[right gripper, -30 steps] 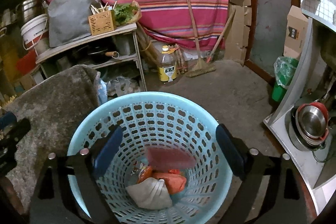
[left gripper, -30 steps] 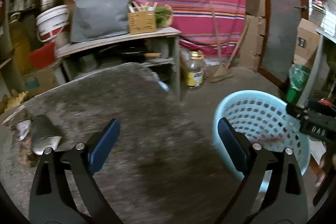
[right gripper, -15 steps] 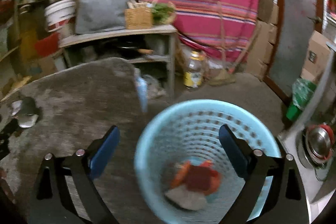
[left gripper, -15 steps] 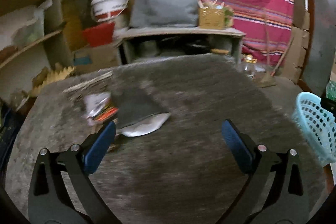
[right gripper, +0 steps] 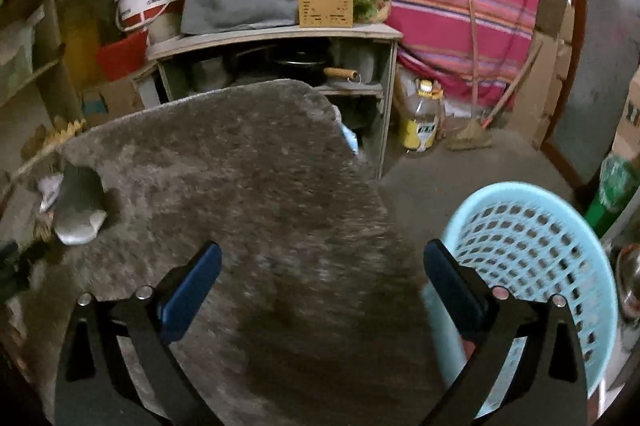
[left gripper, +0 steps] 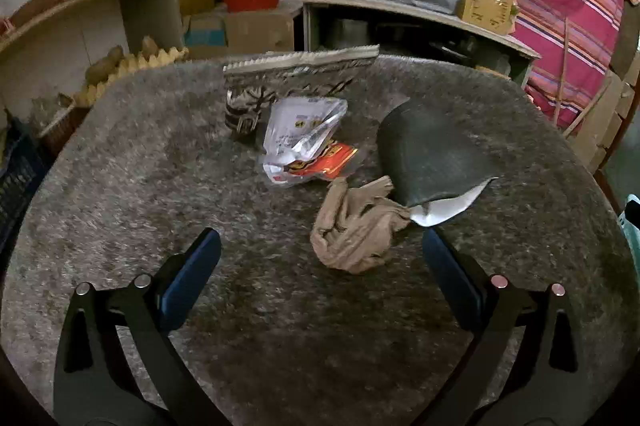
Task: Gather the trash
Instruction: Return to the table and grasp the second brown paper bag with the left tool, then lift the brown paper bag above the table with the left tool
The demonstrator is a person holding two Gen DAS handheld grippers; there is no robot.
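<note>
Both tools spread wide and empty: left tool [left gripper: 320, 258] has a crumpled rag [left gripper: 356, 230] just ahead, right tool [right gripper: 322, 266] over the worktop [right gripper: 240, 166], basket [right gripper: 536, 246] at its right.

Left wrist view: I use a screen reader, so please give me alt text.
An open hand-held gripper hovers over a grey shaggy mat near scattered trash: a crumpled tan rag, a clear and red wrapper and a dark pouch.

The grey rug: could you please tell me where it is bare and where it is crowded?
The grey rug is bare left of the clear wrapper and below the crumpled brown paper, toward the left gripper. The middle is crowded: wrapper, paper and dark pouch cluster together.
</note>
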